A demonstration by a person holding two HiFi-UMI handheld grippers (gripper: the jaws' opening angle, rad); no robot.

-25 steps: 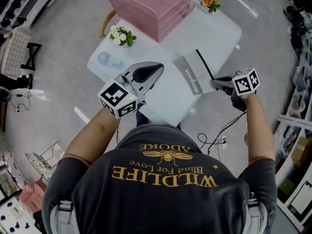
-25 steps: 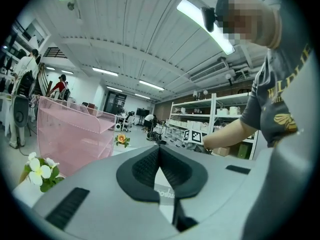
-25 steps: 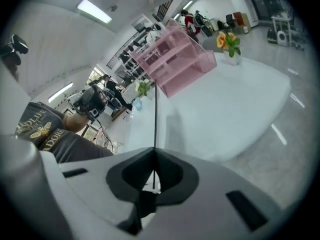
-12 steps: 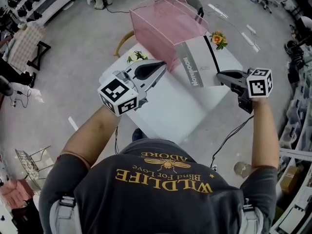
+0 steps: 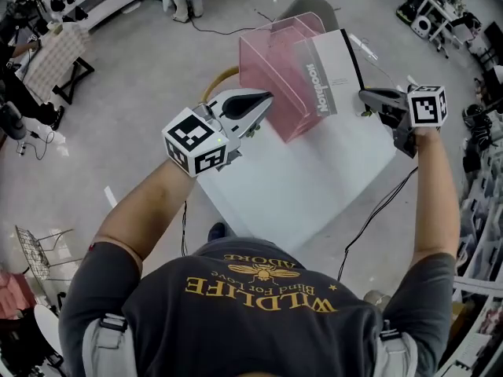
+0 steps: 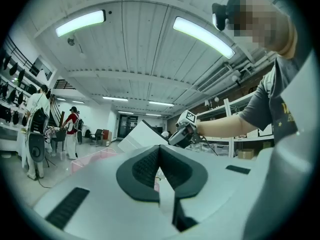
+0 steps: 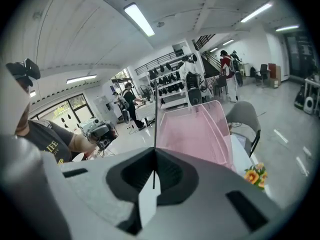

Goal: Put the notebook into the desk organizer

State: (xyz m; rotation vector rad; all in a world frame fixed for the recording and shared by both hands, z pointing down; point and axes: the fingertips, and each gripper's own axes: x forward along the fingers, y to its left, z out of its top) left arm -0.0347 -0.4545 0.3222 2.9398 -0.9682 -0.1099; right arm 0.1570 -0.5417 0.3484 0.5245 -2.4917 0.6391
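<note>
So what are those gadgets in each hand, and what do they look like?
Both are grey plastic shells tapering to a beak, with dark ribbed pads inside. The left gripper and right gripper each carry a white cube printed with black square markers. The person wears a dark grey short-sleeved T-shirt with yellow lettering.

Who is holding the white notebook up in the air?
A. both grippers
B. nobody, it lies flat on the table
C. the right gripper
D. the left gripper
C: the right gripper is pinched shut on the edge of the notebook, while the left gripper is shut and holds nothing.
</note>
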